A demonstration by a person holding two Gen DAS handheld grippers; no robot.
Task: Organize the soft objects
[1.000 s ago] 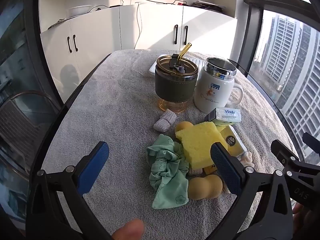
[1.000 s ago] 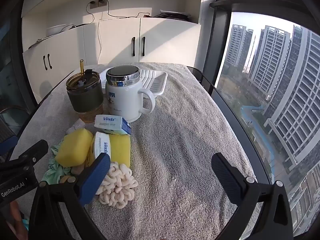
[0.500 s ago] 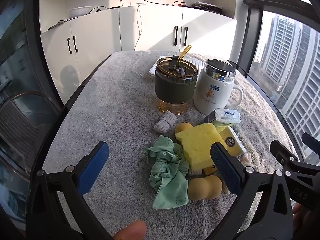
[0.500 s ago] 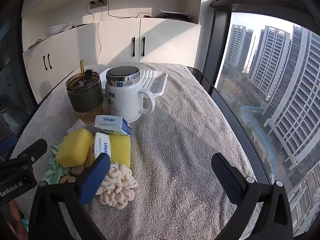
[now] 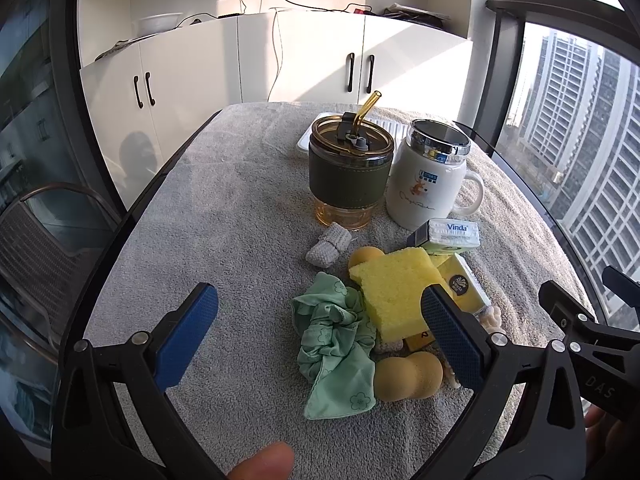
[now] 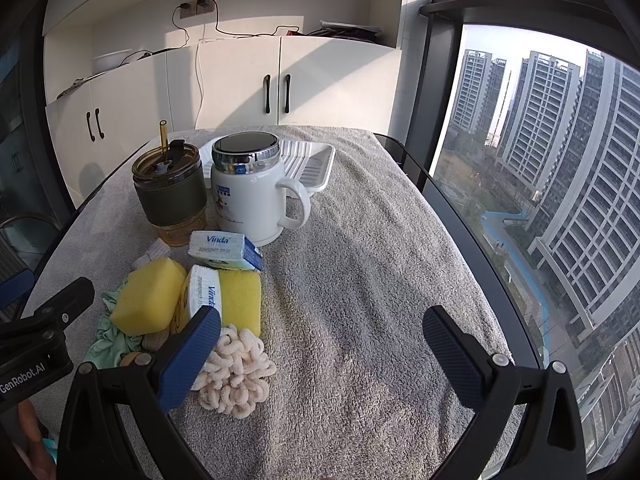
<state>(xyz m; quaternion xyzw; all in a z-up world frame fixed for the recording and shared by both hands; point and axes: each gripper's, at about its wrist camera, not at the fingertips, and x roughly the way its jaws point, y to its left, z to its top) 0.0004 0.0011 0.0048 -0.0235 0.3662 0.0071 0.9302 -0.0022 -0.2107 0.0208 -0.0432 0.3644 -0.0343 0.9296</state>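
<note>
A grey towel (image 5: 224,216) covers the bench, with white cabinets (image 5: 200,76) behind it and a tall window (image 6: 560,168) onto apartment towers at 3 o'clock. The soft objects sit in a heap near the bench's middle: a green scrunchie (image 5: 336,340), a yellow sponge (image 5: 394,292), a tan beauty blender (image 5: 408,374) and a small grey knit piece (image 5: 328,246). Behind them, at 12 o'clock, stand an amber tumbler with a straw (image 5: 350,168) and a white lidded mug (image 5: 430,176).

Since the earlier frames nothing on the bench has shifted; both views sit almost unchanged.

The left gripper (image 5: 320,336) hovers with its fingers spread wide and empty, the scrunchie between them. The right gripper (image 6: 322,354) is likewise wide apart and holds nothing. Only the right view shows the cream looped scrunchie (image 6: 236,372) in full, a second sponge (image 6: 240,296), and the white ridged tray (image 6: 312,160) behind the mug. Both show the Vinda tissue packs (image 6: 222,250).
</note>
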